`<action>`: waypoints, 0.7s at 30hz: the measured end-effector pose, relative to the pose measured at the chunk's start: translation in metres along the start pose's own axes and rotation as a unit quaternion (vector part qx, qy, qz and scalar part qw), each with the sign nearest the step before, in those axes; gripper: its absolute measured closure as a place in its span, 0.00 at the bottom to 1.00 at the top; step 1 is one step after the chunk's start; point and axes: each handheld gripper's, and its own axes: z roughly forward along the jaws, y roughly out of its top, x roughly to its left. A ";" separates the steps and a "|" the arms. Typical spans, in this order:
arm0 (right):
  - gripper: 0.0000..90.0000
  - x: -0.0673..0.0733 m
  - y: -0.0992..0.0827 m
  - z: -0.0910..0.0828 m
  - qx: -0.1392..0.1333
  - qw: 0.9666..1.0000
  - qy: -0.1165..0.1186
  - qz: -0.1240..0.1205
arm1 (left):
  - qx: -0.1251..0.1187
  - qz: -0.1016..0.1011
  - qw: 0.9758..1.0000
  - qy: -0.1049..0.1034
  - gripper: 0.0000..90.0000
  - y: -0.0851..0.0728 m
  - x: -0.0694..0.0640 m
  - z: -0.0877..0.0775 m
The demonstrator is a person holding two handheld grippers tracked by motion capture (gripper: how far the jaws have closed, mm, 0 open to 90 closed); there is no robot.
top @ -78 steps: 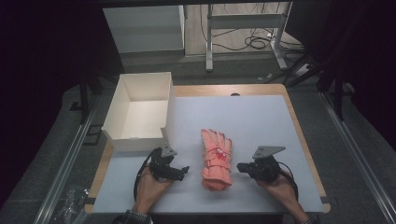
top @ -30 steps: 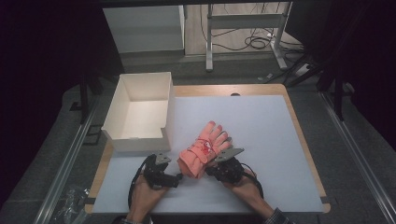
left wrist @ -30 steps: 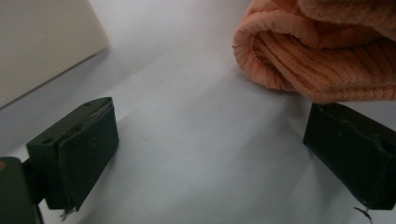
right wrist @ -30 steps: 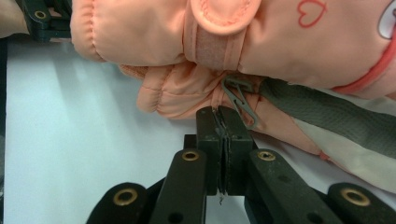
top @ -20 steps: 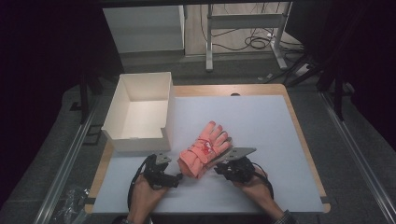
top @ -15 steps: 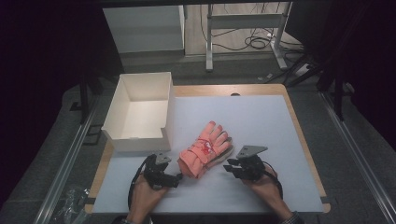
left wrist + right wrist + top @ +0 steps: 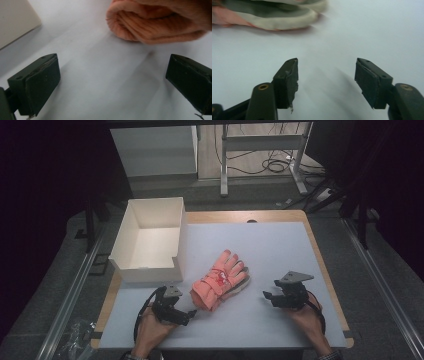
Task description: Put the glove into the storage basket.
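From my left gripper view the pink glove runs off the top and right edges, so I see just its folded cuff. In my right gripper view the glove is blurred and cut by the top edge. The white box shows one cropped corner.

A lab-like recording space: a lone work table ringed by dark curtains, with metal stands and loose cables on the floor.

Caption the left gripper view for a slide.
Open left gripper faces the pink glove's cuff on the table.
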 end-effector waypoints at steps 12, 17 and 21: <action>0.25 -0.018 -0.010 0.001 0.018 0.999 -0.035 0.025 | -0.016 0.030 0.999 -0.016 0.00 0.038 -0.014 -0.032; 0.24 -0.018 -0.011 0.001 0.017 0.999 -0.034 0.026 | -0.017 0.048 0.998 -0.021 0.00 0.063 -0.021 -0.038; 0.24 -0.018 -0.011 0.001 0.017 0.999 -0.033 0.026 | -0.015 0.052 0.998 -0.025 0.00 0.080 -0.023 -0.033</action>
